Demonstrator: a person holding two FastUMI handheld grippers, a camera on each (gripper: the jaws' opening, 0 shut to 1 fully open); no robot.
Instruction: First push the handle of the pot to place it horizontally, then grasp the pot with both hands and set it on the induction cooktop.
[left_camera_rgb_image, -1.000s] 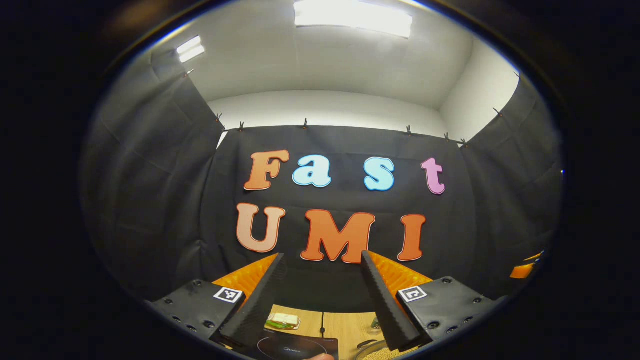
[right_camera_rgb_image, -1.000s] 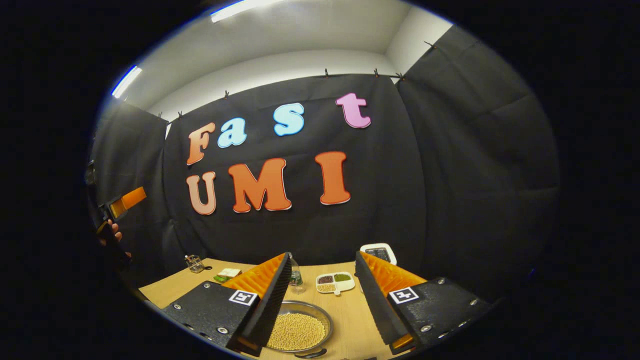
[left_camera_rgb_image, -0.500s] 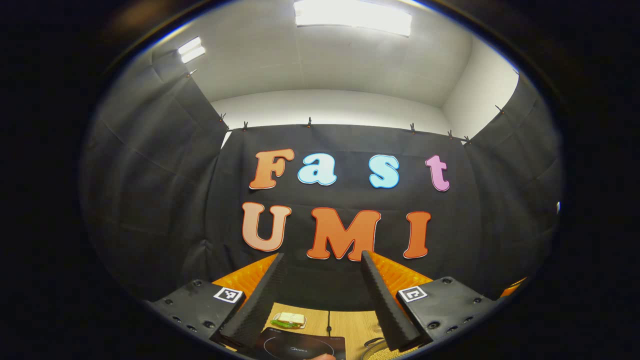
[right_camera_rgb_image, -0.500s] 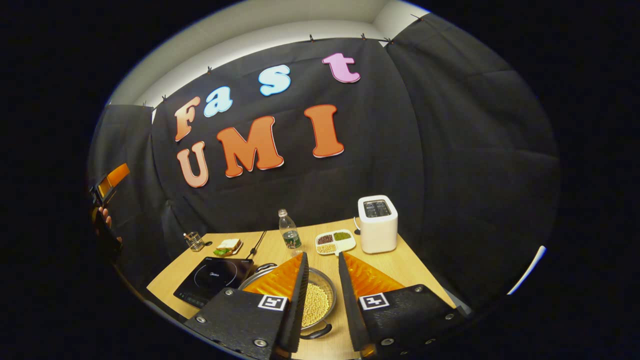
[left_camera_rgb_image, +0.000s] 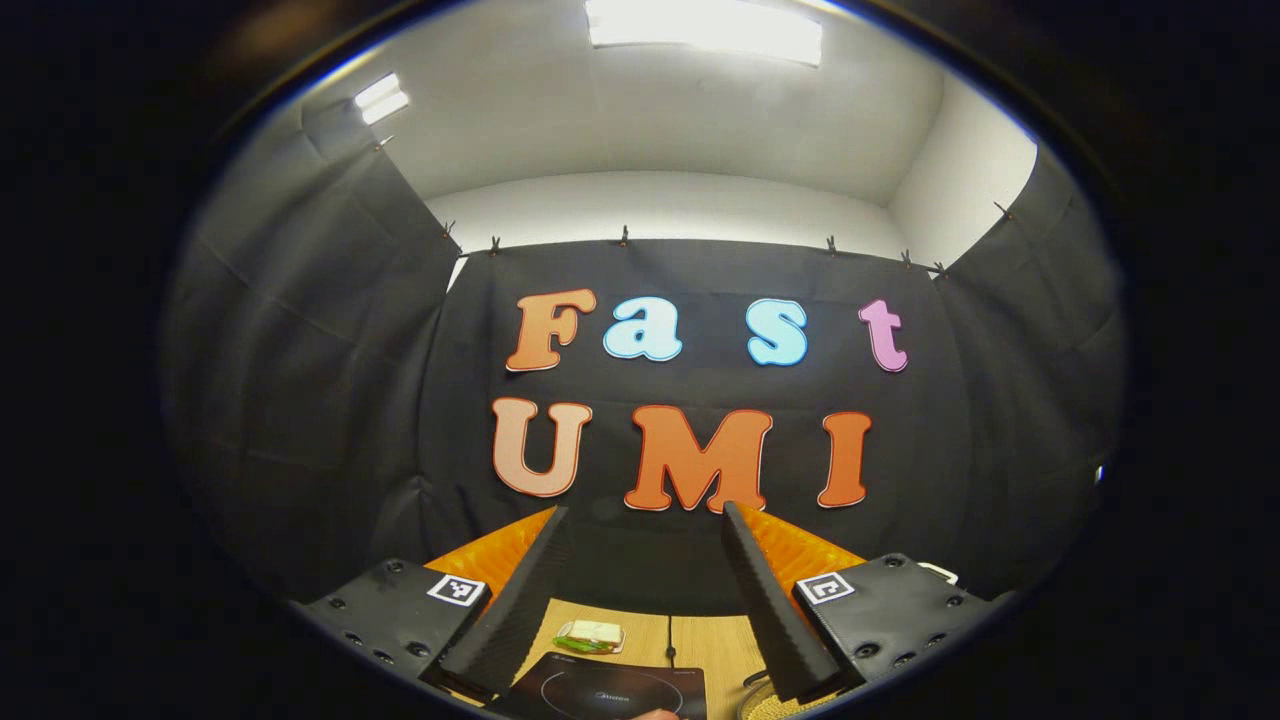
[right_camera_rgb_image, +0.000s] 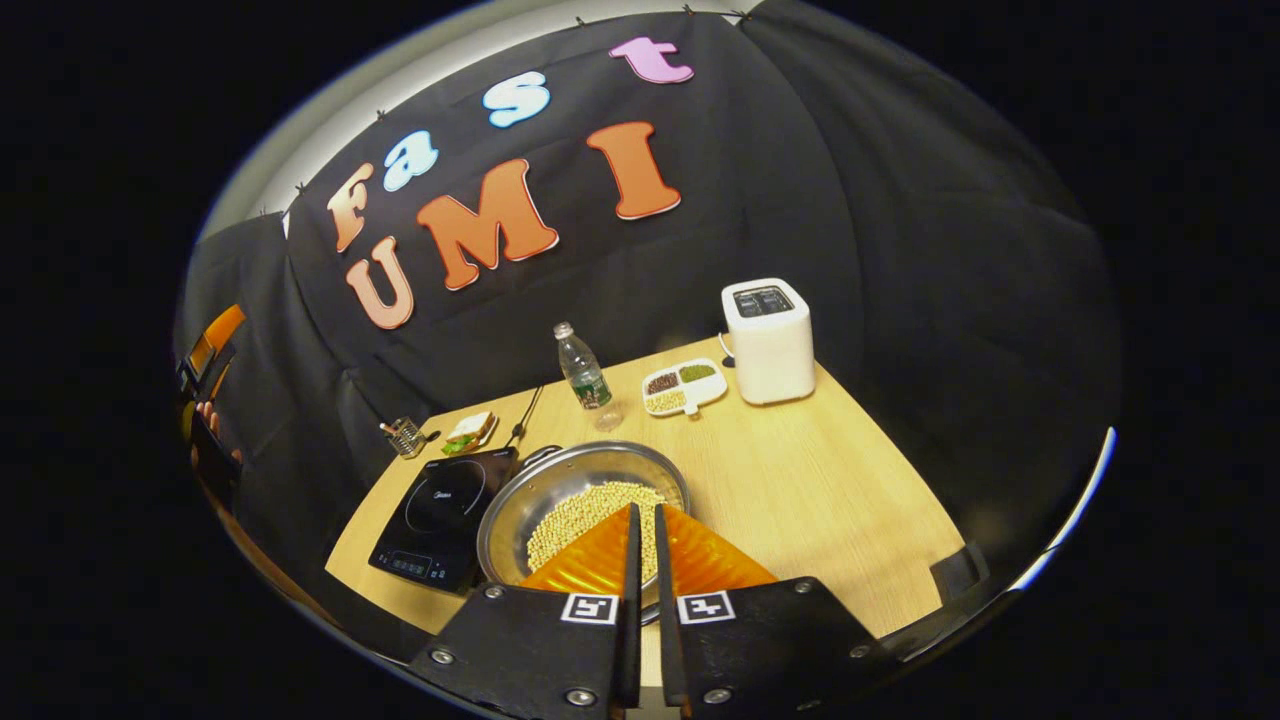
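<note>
In the right gripper view, the right gripper (right_camera_rgb_image: 641, 560) hangs above the near rim of the pot (right_camera_rgb_image: 520, 500), its two fingers nearly together with only a thin gap and nothing between them. The pot, a wide metal pan filled with pale beans, sits on the wooden table (right_camera_rgb_image: 820, 490). Touching the pot's left side is the black induction cooktop (right_camera_rgb_image: 440, 510). Behind the pot stand a water bottle (right_camera_rgb_image: 578, 368) and a divided snack dish (right_camera_rgb_image: 683, 386); a white toaster (right_camera_rgb_image: 768, 338) is farther right. In the left gripper view, the left gripper (left_camera_rgb_image: 640, 600) is raised, fingers wide apart, empty.
</note>
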